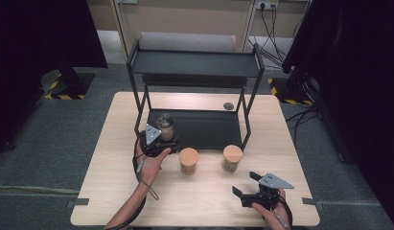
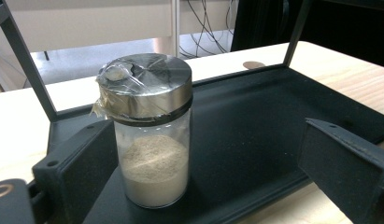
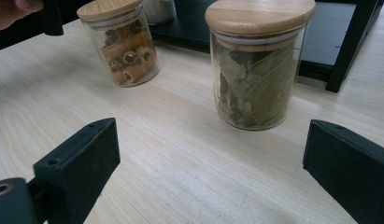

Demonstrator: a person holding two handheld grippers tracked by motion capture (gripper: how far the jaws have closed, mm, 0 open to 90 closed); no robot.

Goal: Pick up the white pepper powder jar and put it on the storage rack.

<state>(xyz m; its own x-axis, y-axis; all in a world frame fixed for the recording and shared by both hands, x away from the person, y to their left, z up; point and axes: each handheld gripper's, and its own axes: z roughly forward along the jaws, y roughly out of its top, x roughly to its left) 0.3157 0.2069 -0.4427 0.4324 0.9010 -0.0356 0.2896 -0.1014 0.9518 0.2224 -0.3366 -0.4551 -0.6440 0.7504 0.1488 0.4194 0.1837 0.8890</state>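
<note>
A shaker (image 2: 150, 130) stands upright on the rack's lower shelf (image 2: 255, 135), just between the left gripper (image 1: 158, 139) fingers, which gape wide, not pressing it. The right gripper (image 1: 246, 184), farther off on the bench (image 1: 204, 196), is open and empty.

My left gripper (image 1: 162, 139) reaches onto the black rack's (image 1: 209, 132) lower shelf, jaws spread wide. My right gripper (image 1: 246, 183) hovers well short of the rack, jaws apart.

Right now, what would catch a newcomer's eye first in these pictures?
The glass shaker with a steel lid, half full of pale powder, stands on the black metal rack's lower shelf between the open left gripper. In front, two wooden-lidded glass jars stand on the light wooden table.
</note>
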